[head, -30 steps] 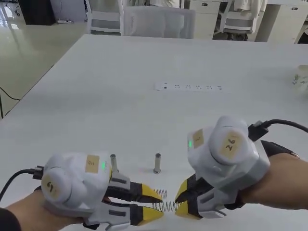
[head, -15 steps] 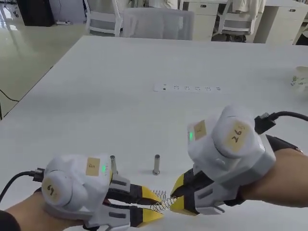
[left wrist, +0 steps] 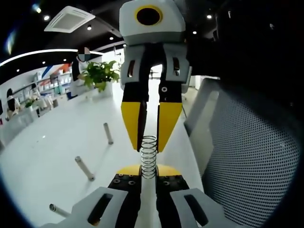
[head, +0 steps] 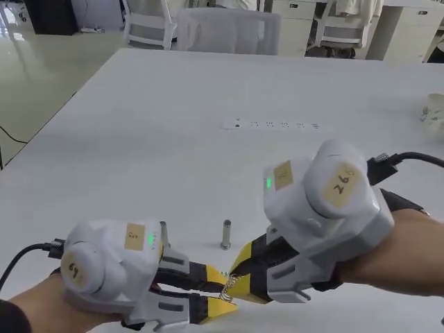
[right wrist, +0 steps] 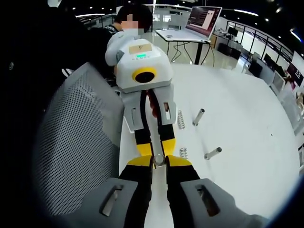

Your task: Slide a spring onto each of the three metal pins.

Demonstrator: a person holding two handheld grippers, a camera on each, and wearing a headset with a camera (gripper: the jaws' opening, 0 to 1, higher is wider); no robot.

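Note:
A short coil spring [left wrist: 148,156] is held end to end between my two grippers, just above the white table. My left gripper [left wrist: 148,172] is shut on its near end, and my right gripper [left wrist: 150,142] comes in from above, shut on the far end. In the head view the left gripper [head: 214,300] and right gripper [head: 241,281] meet tip to tip over the spring [head: 226,291]. Two upright metal pins [head: 226,234] [head: 164,232] stand just behind them. A third pin [left wrist: 59,210] lies at the lower left of the left gripper view. Two loose springs [right wrist: 181,118] [right wrist: 183,152] lie near the pins.
A white power strip [head: 272,125] lies flat mid-table. A cup [head: 434,111] sits at the far right edge. Chairs [head: 225,31] stand behind the table's far edge. A mesh chair back [left wrist: 247,156] rises close beside the grippers.
The right gripper has moved left and closer to the left gripper, so the spring between them looks shorter. The left gripper has hardly moved.

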